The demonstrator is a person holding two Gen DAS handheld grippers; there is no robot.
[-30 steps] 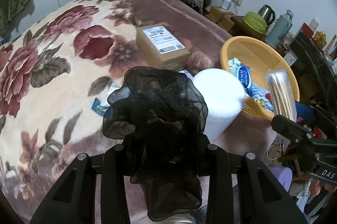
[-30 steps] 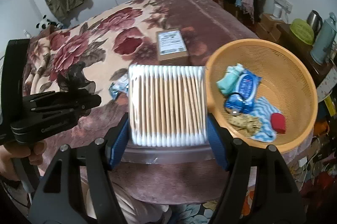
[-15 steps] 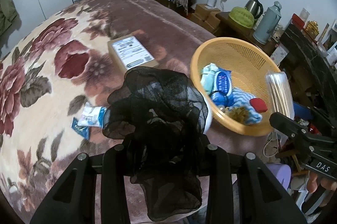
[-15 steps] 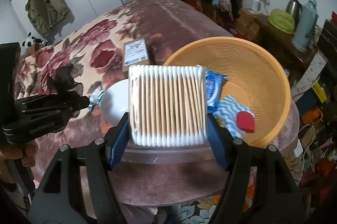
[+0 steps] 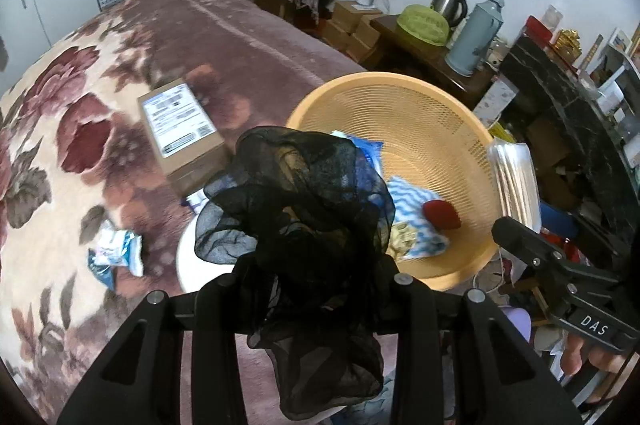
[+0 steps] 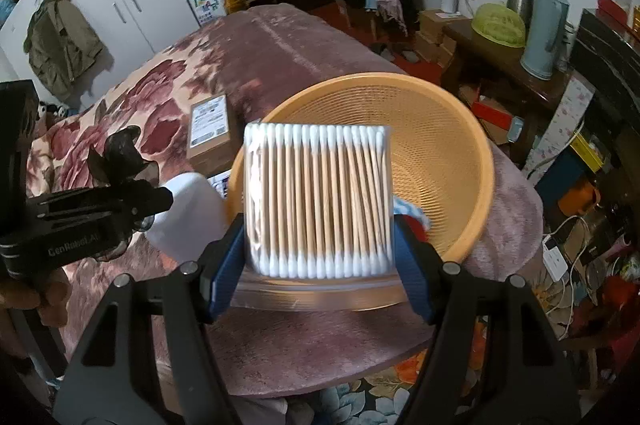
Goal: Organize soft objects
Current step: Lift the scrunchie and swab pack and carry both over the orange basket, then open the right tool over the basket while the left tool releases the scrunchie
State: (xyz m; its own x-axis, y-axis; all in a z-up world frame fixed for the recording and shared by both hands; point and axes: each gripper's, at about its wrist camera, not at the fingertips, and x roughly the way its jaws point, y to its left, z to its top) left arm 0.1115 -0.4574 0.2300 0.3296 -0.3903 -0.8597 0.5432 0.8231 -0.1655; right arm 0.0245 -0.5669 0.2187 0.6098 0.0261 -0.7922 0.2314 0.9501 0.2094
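My left gripper (image 5: 308,289) is shut on a black sheer fabric bunch (image 5: 300,209), which hangs over the near left rim of the orange mesh basket (image 5: 440,129). In the basket lie a blue-white wavy cloth (image 5: 414,193), a red piece (image 5: 442,215) and a blue packet (image 5: 370,149). My right gripper (image 6: 320,249) is shut on a clear pack of cotton swabs (image 6: 318,197), held upright above the near side of the basket (image 6: 440,145). The left gripper (image 6: 132,201) with its black fabric (image 6: 120,153) shows at the left of the right wrist view.
A cardboard box (image 5: 180,133) with a label and a small blue-white packet (image 5: 116,253) lie on the floral blanket (image 5: 60,145). A white round object (image 6: 188,213) sits just left of the basket. Cluttered furniture with a kettle and flask (image 6: 544,21) stands past the bed's right edge.
Both grippers have moved to the right over the bed with their loads. The basket now sits under and just ahead of them; the box and packet have slid left in view.
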